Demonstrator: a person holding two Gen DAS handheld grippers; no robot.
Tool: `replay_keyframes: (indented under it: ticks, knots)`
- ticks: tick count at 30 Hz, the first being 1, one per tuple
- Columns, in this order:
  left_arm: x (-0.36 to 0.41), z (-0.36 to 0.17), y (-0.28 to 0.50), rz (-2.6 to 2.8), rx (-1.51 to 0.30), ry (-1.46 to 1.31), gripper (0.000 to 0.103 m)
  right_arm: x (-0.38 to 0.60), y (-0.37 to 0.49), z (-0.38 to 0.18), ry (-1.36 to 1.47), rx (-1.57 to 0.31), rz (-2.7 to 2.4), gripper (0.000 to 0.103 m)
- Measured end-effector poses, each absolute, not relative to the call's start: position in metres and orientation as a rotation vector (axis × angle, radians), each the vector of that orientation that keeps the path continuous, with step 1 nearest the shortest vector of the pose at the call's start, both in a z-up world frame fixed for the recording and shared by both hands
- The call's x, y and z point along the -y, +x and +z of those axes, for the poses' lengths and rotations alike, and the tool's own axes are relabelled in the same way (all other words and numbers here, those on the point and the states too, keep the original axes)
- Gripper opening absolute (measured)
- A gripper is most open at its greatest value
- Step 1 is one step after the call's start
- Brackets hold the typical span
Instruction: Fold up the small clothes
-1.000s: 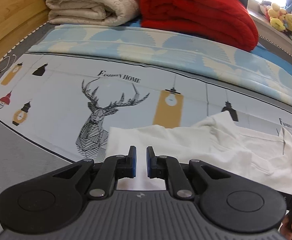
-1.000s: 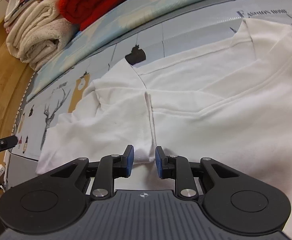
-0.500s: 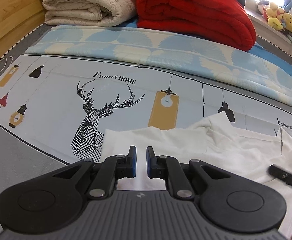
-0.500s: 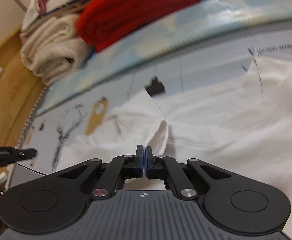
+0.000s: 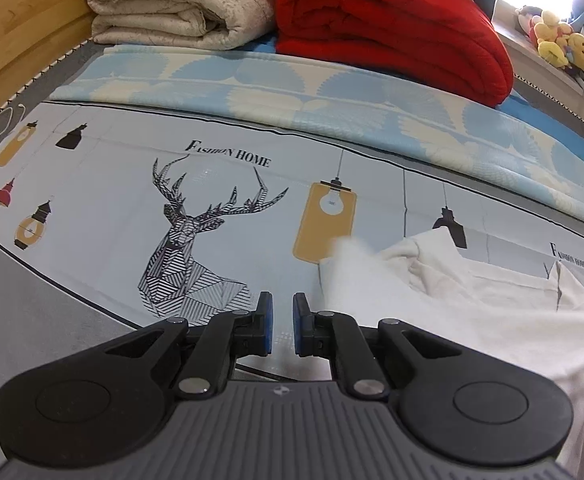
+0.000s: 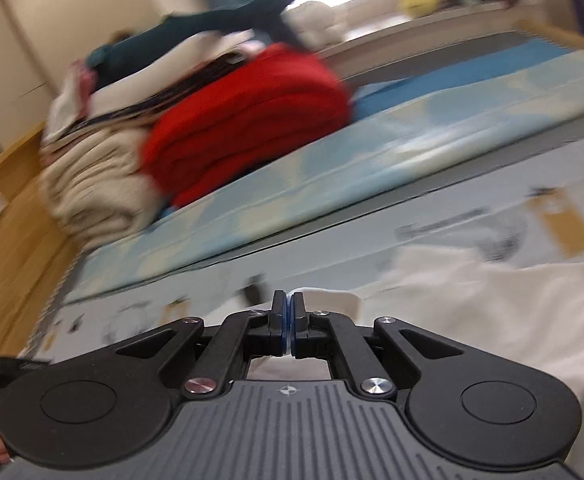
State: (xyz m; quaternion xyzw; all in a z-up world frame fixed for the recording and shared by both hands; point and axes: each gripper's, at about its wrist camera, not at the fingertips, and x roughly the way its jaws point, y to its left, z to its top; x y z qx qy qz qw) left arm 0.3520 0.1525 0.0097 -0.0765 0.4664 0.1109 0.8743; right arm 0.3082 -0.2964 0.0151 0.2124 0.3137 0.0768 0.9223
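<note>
Right gripper (image 6: 287, 320): fingers pressed together, pinching an edge of the white garment (image 6: 472, 320), w/ cloth trailing toward 3 o'clock; view motion-blurred. Left gripper (image 5: 282, 324): fingers a narrow gap apart, nothing between them, over the printed sheet (image 5: 112, 200) of the bed. In left view the garment (image 5: 472, 312) lies on the sheet at 3–4 o'clock of the fingers, one blurred flap raised at approx. 2 o'clock. Deer print (image 5: 196, 248) at 11 o'clock; beige blanket (image 5: 172, 12) & red blanket (image 5: 392, 28) folded at 12 o'clock, far edge of bed. Plush toys (image 5: 560, 44) at 1–2 o'clock.
</note>
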Motion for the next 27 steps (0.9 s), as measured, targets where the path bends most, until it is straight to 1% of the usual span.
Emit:
replay_keyframes:
  ticks: [5,8,10,13,18,21,22,23,24,26,27]
  knots:
    - [-0.152,0.011,0.356,0.227,-0.973,-0.178,0.011,0.343,0.302,-0.009,0.336,-0.734,-0.068,0.001]
    - [-0.159,0.01,0.359,0.252,-0.971,-0.192,0.011,0.361,0.302,-0.033,0.349,-0.826,-0.12,0.001]
    - [-0.163,0.006,0.361,0.263,-0.986,-0.204,0.011,0.367,0.301,-0.039,0.363,-0.843,-0.134,0.001]
    - [-0.165,0.0,0.364,0.262,-1.002,-0.22,0.011,0.369,0.302,-0.035,0.358,-0.831,-0.169,0.004]
    - [-0.166,-0.008,0.37,0.244,-1.01,-0.249,0.011,0.379,0.297,-0.025,0.387,-0.756,-0.245,0.004]
    - [-0.165,-0.017,0.376,0.207,-1.033,-0.29,0.011,0.383,0.304,-0.029,0.435,-0.779,-0.19,0.005]
    - [-0.165,-0.021,0.378,0.201,-1.044,-0.305,0.011,0.383,0.307,-0.034,0.452,-0.799,-0.165,0.006]
    - [-0.166,-0.025,0.381,0.197,-1.052,-0.323,0.011,0.382,0.311,-0.04,0.462,-0.823,-0.144,0.01]
    - [-0.168,-0.029,0.384,0.193,-1.054,-0.34,0.011,0.38,0.314,-0.044,0.468,-0.842,-0.13,0.017]
    - [-0.171,-0.036,0.39,0.19,-1.054,-0.365,0.011,0.378,0.315,-0.052,0.47,-0.86,-0.131,0.026]
    - [-0.172,-0.041,0.394,0.186,-1.056,-0.382,0.014,0.377,0.318,-0.056,0.464,-0.876,-0.142,0.027]
